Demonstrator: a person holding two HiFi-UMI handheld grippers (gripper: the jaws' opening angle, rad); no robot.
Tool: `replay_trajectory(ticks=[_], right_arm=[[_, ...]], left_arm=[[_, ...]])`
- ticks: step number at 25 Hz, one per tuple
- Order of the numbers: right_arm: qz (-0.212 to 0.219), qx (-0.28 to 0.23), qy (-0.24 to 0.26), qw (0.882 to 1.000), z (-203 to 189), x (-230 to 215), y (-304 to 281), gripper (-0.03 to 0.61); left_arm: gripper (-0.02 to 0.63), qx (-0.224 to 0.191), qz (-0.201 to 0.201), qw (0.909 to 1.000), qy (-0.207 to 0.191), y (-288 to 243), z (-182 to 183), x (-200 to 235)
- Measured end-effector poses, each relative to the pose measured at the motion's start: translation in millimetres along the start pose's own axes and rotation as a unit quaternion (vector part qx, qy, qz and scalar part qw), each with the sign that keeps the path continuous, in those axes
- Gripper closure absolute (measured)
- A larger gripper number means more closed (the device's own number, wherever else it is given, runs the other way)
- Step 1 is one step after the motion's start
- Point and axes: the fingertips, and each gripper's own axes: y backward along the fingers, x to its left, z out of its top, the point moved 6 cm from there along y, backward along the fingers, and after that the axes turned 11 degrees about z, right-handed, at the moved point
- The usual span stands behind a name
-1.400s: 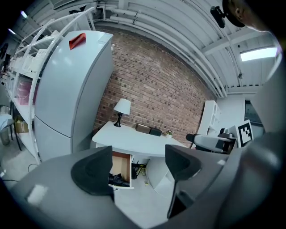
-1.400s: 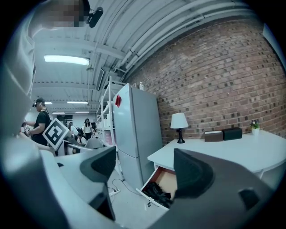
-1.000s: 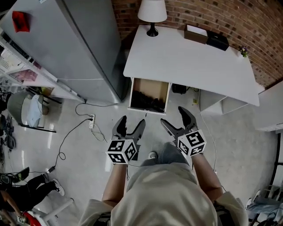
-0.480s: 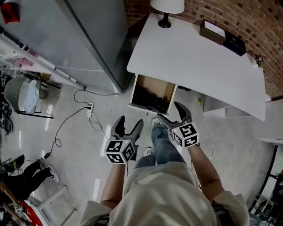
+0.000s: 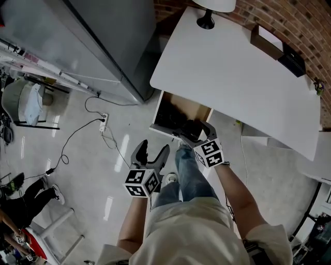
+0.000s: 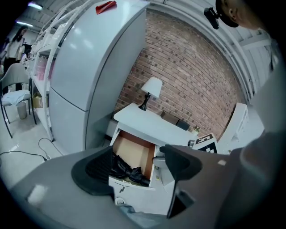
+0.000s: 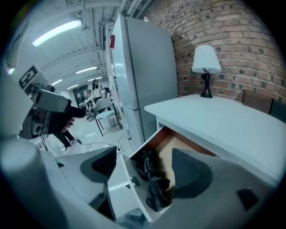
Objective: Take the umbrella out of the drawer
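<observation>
A black folded umbrella [image 7: 151, 180] lies in the open drawer [image 5: 162, 128] under the white desk [image 5: 232, 72]. It also shows in the left gripper view as a crumpled black umbrella [image 6: 128, 170] against the drawer's brown bottom. My right gripper [image 5: 189, 130] is open and hangs over the drawer's front right corner, its jaws on either side of the umbrella in the right gripper view without touching it. My left gripper [image 5: 153, 148] is open and empty, further back over the floor and short of the drawer front.
A tall grey fridge [image 5: 103, 36] stands left of the desk. A lamp [image 5: 209, 10] and dark boxes [image 5: 279, 46] sit on the desk. A power strip with cable [image 5: 103, 120] lies on the floor. The person's legs [image 5: 183, 171] are below the grippers.
The person has stepped closer to the desk. My right gripper has moved forward until it is over the drawer. The left gripper has stayed back, open.
</observation>
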Motion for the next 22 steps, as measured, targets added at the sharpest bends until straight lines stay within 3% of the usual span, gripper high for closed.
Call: replay_trajectory(ticks=[8, 22], right_arm=[[0.034, 0.076, -0.004, 0.997, -38.5, -33.9, -71.7, 0.199], [0.083, 0.181, -0.007, 0.980, -99.1, -68.3, -166.2, 0.212]], left_arm=[[0.259, 0.028, 0.026, 0.9983, 0.044, -36.6, -16.9, 21.1], [0.259, 0.036, 0.049, 0.9975, 0.037, -83.9, -37.9, 39.6]])
